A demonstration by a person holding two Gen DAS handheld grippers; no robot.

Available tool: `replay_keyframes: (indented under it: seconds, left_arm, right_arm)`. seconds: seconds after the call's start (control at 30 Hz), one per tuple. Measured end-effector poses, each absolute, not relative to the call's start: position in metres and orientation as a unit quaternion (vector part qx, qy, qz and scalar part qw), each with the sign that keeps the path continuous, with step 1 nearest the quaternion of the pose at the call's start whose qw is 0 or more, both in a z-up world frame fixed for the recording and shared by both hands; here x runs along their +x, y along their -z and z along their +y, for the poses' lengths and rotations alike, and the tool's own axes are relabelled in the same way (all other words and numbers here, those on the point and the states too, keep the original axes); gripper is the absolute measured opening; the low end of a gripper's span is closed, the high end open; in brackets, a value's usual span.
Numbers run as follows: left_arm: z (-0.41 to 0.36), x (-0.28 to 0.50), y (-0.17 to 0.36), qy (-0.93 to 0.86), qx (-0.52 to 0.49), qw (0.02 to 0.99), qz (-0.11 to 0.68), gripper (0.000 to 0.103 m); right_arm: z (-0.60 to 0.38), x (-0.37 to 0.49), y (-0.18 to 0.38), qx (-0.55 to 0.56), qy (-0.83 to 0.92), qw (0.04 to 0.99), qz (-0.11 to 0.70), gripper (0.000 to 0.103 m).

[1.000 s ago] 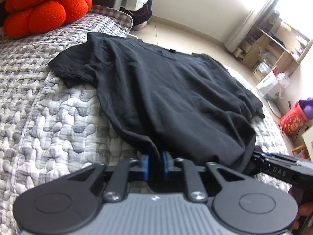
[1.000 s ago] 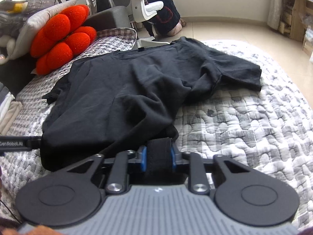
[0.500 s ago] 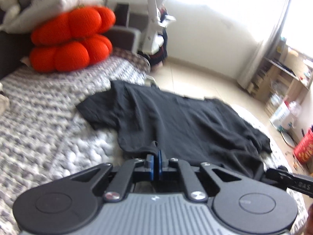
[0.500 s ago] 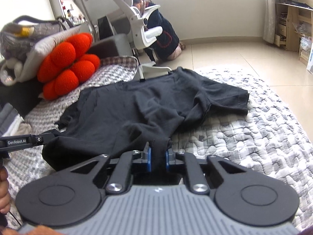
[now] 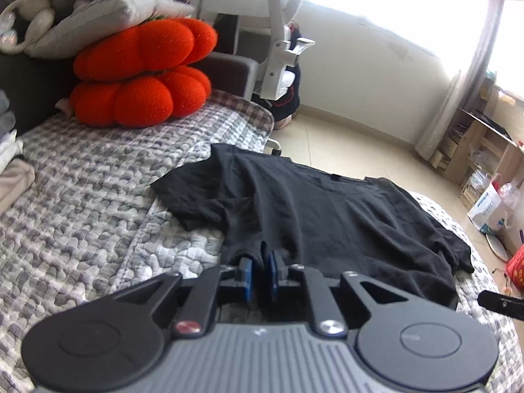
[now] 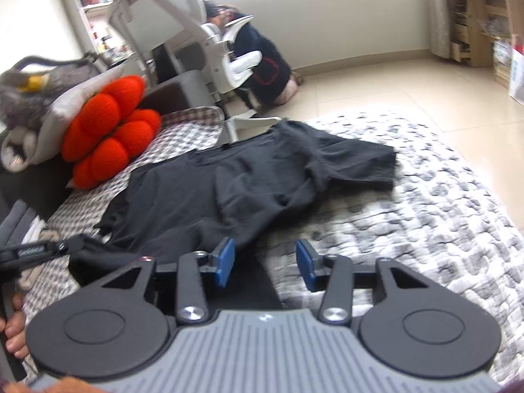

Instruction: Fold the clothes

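A black T-shirt (image 5: 327, 216) lies spread on the grey quilted bed (image 5: 82, 216), collar toward the far edge. My left gripper (image 5: 259, 273) is shut on the shirt's near hem, with a fold of cloth pinched between the blue pads. In the right wrist view the same shirt (image 6: 229, 190) lies ahead and to the left. My right gripper (image 6: 265, 263) is open and empty, its blue pads (image 6: 226, 260) wide apart over the hem corner. The left gripper's tip (image 6: 39, 250) shows at that view's left edge.
Orange flower-shaped cushions (image 5: 137, 75) and a white pillow (image 5: 108, 16) sit at the bed's head. A white office chair (image 6: 203, 46) stands past the far edge. Folded clothes (image 5: 13, 163) lie at the left. Wooden shelves (image 5: 481, 144) and boxes stand at the right wall.
My right gripper has opened and let go of the shirt hem. Both grippers have drawn back and risen, so the shirt looks farther away. The left gripper stays shut on the hem.
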State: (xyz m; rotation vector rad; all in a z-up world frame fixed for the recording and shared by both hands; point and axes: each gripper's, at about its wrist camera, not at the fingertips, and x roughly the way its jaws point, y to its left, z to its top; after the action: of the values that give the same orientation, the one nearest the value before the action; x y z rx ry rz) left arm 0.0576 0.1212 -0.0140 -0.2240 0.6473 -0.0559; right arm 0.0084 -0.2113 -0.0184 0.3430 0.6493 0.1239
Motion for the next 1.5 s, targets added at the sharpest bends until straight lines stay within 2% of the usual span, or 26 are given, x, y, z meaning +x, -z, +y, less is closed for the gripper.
replay_keyframes:
  seconds: [0.17,0.43,0.6,0.73,0.77,0.9,1.0,1.07,1.13,1.37,1.5]
  left_arm:
    - [0.150,0.072,0.021,-0.018,-0.158,0.930,0.332,0.030]
    - [0.209,0.096,0.045,-0.088,-0.253,0.899,0.347,0.036]
    - [0.228,0.113,0.066,-0.076,-0.341,0.868,0.352,0.036]
    - [0.224,0.122,0.071,-0.061,-0.369,0.863,0.340,0.036]
    - [0.222,0.125,0.072,-0.054,-0.376,0.861,0.339,0.036]
    - [0.211,0.138,0.078,-0.047,-0.387,0.857,0.337,0.036]
    - [0.202,0.147,0.079,-0.054,-0.368,0.868,0.330,0.032]
    - [0.199,0.152,0.079,-0.067,-0.353,0.874,0.327,0.015]
    - [0.199,0.157,0.078,-0.077,-0.347,0.878,0.320,0.010]
    - [0.202,0.171,0.070,-0.133,-0.274,0.910,0.282,0.005]
    - [0.203,0.174,0.072,-0.144,-0.265,0.909,0.286,0.006]
  right_arm:
    - [-0.237,0.023,0.032,0.223,-0.028,0.918,0.328,0.048]
    - [-0.272,0.048,0.053,0.318,0.000,0.883,0.345,0.048]
    - [-0.287,0.054,0.062,0.375,0.004,0.869,0.322,0.048]
    - [-0.299,0.060,0.070,0.419,0.008,0.856,0.304,0.048]
    - [-0.302,0.061,0.072,0.430,0.009,0.852,0.299,0.046]
    - [-0.314,0.066,0.079,0.473,0.012,0.836,0.279,0.027]
    - [-0.323,0.070,0.085,0.505,0.015,0.822,0.264,0.016]
    - [-0.325,0.068,0.081,0.495,0.027,0.832,0.249,0.009]
    - [-0.324,0.065,0.074,0.471,0.044,0.850,0.231,0.008]
    - [-0.322,0.054,0.050,0.388,0.101,0.900,0.171,0.006]
    - [-0.319,0.052,0.054,0.356,0.107,0.910,0.183,0.006]
